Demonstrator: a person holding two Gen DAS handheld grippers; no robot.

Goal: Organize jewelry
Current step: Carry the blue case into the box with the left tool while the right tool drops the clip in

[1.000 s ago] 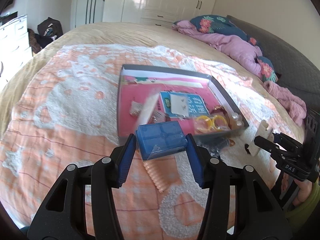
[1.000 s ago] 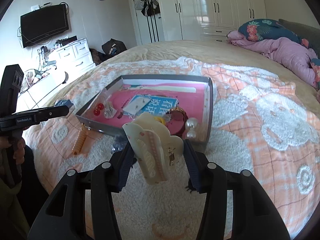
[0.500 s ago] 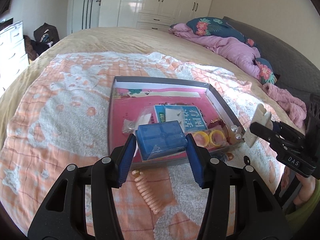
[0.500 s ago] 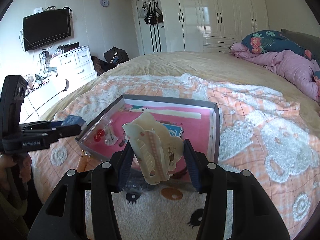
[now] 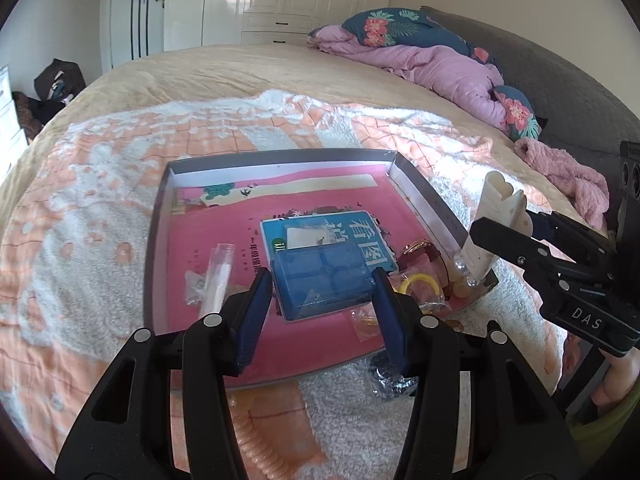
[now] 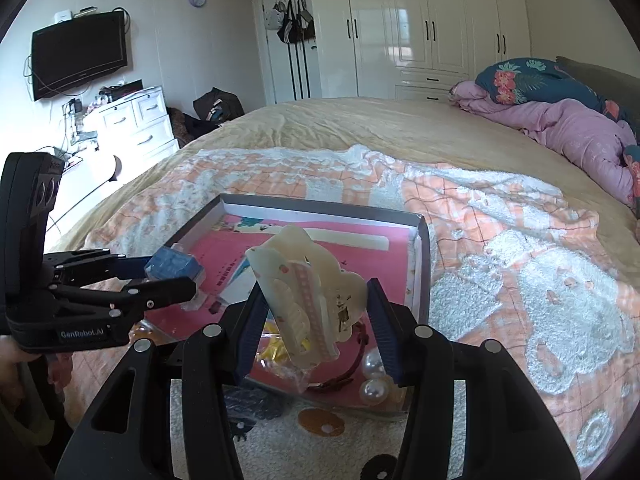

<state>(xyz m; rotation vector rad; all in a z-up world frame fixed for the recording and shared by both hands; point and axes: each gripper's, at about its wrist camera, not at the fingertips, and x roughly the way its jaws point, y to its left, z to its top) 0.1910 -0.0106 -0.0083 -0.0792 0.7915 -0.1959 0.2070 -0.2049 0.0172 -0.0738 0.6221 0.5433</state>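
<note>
"das" on right gripper (image 5: 516, 236); "genrobot.ai" on left gripper (image 6: 176, 280).

left gripper (image 5: 322, 296) grips blue box (image 5: 320, 278) | over tray (image 5: 424, 196) | bed

the tray (image 5: 420, 196) floor is partly hidden by the blue box (image 5: 320, 280); the coral coil (image 5: 256, 448) is cut off below.

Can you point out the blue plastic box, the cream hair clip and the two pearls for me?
blue plastic box (image 5: 322, 280), left wrist view, middle of its lid.
cream hair clip (image 6: 304, 296), right wrist view, its striped middle.
two pearls (image 6: 374, 392), right wrist view, the nearer pearl.
</note>
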